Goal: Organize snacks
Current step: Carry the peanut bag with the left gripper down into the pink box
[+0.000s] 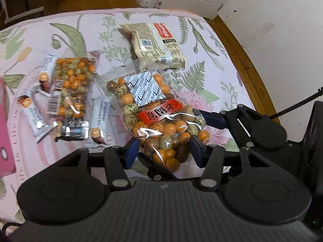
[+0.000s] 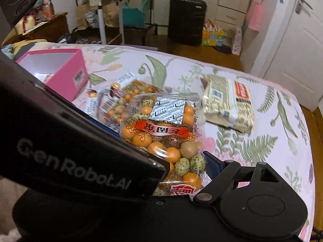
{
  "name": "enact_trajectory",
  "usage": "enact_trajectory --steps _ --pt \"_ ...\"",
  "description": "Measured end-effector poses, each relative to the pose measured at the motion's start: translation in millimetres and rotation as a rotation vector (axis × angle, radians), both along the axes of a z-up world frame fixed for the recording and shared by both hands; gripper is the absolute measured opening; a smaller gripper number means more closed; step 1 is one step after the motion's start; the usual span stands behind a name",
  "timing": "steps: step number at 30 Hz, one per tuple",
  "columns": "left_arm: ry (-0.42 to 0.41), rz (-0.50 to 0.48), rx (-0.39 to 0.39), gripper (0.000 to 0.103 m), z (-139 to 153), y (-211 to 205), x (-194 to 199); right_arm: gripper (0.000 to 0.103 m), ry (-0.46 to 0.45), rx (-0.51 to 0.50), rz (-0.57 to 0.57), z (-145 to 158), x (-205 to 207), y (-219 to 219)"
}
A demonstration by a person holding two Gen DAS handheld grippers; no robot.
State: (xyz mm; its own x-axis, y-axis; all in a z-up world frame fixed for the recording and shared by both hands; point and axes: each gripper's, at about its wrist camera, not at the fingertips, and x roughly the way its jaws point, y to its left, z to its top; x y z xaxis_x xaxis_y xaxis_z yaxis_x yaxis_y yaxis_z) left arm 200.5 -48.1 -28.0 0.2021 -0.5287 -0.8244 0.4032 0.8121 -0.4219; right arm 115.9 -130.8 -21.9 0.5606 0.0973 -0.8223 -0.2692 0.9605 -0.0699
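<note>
I hold the nut bag [image 1: 161, 121] with both claws, I think to carry it without tearing toward the pink box [image 2: 60, 70]. My left gripper [image 1: 164, 151] is closed on its lower end. My right gripper [image 1: 203, 119] reaches in from the right side; its grip I cannot tell. The bag sits between my left fingers, above the bed [image 1: 212, 46].

We found the nearest nut bag [image 1: 161, 121] lying on the bed [image 1: 212, 46], the wrapped noodle pack [image 1: 155, 42] behind it, a second nut bag [image 1: 70, 92] to its left among small snack bars [image 1: 34, 113], the box [image 2: 58, 70] farther left.
</note>
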Motion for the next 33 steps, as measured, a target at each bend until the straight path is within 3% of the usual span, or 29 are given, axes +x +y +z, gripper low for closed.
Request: enact_trajectory --steps 8,19,25,33 --pt "-0.017 0.111 0.007 0.053 32 48 -8 0.090 -0.026 0.001 0.123 29 5 44" --pt "-0.117 0.418 -0.007 0.053 62 167 -17 0.090 -0.153 -0.018 0.480 50 32 149" --pt "-0.127 0.591 0.004 0.054 42 228 -3 0.090 -0.139 -0.008 0.682 28 70 207" --pt "0.023 0.767 -0.030 0.058 -2 304 27 0.090 -0.080 -0.023 0.903 -7 107 268"
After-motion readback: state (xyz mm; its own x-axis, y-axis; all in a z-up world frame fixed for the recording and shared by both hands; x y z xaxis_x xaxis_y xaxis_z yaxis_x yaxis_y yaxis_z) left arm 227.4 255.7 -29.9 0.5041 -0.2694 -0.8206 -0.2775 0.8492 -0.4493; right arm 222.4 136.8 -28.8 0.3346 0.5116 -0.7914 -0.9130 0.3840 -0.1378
